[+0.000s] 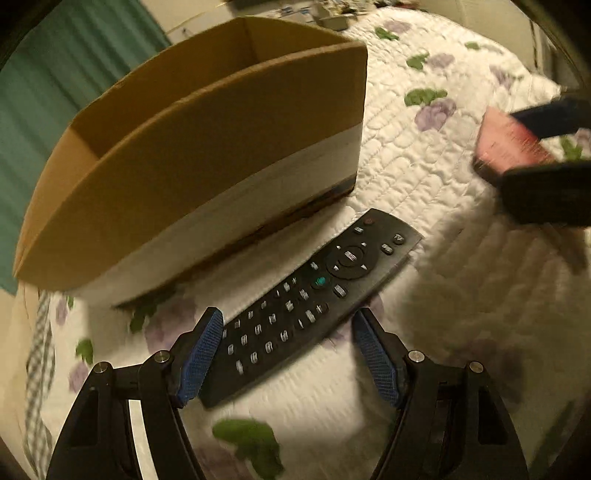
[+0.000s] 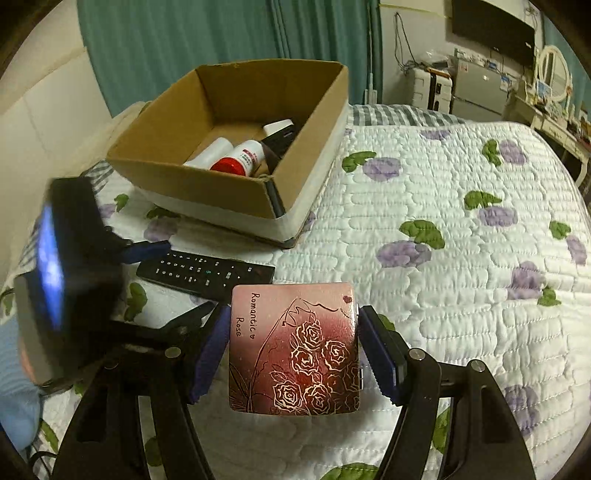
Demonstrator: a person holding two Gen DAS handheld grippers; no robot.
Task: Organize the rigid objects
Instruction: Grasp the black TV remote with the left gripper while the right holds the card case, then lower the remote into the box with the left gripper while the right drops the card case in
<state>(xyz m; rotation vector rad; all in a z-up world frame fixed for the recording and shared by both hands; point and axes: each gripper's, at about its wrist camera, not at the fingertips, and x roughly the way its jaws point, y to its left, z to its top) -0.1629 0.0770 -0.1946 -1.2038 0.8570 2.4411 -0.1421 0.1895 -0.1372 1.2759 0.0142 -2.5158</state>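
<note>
A black remote control [image 1: 306, 295] lies on the floral quilt in front of an open cardboard box [image 1: 207, 155]. My left gripper [image 1: 288, 325] is open, its blue pads on either side of the remote's near end, left pad close to touching. My right gripper [image 2: 293, 332] is shut on a pink square box [image 2: 295, 347] with a rose drawing and the words "Romantic Rose", held above the quilt. That box shows blurred in the left wrist view [image 1: 506, 144]. The remote [image 2: 207, 273] and the cardboard box [image 2: 236, 147] also show in the right wrist view.
The cardboard box holds white bottles, one with a red cap [image 2: 236, 158], and a dark gadget [image 2: 279, 136]. The quilt [image 2: 443, 258] stretches to the right. A green curtain [image 2: 221, 33] hangs behind. Furniture and a TV [image 2: 495, 29] stand at the far right.
</note>
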